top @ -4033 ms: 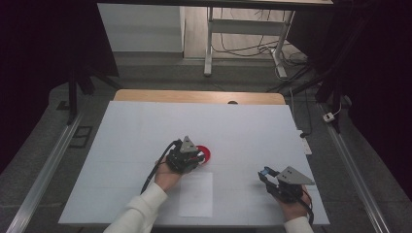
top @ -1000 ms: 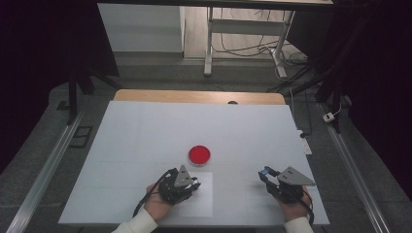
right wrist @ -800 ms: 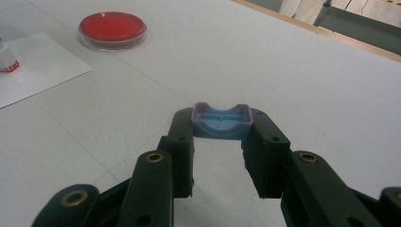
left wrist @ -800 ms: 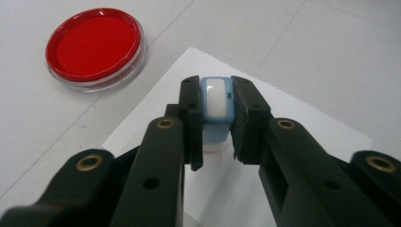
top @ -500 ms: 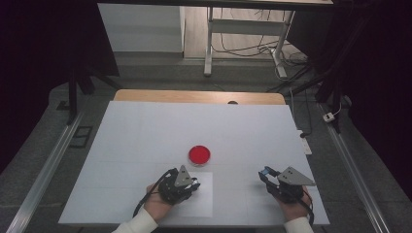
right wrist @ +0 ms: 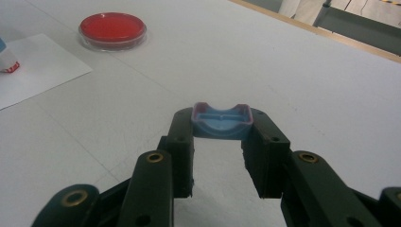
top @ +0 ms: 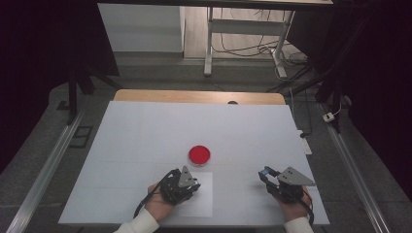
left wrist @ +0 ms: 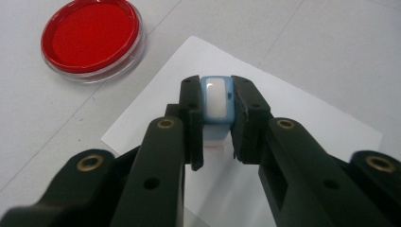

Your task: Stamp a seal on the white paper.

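While both hands sit near the bench's near edge, the left gripper [top: 190, 183] pinches a small blue-and-white stamp [left wrist: 217, 99] between its jaws, pads pressed on both sides of it. The stamp stands on a white paper sheet [left wrist: 302, 113] w/ its lower end on or just above the sheet; can't tell which. The sheet lies flat by the near edge, a bit left of centre. Just past the sheet's far edge, abt mid-bench, sits a round red ink pad [top: 199, 154] in a clear-rimmed dish, apart from the gripper. The right gripper [top: 265, 174] is toward the near right corner, well apart from the left; its jaws clamp a small blue cap [right wrist: 221, 121], open side up, at the tips. In the right gripper view the cap hangs just over the bare white bench [top: 145, 131], w/ ink pad and sheet corner off to the far left.
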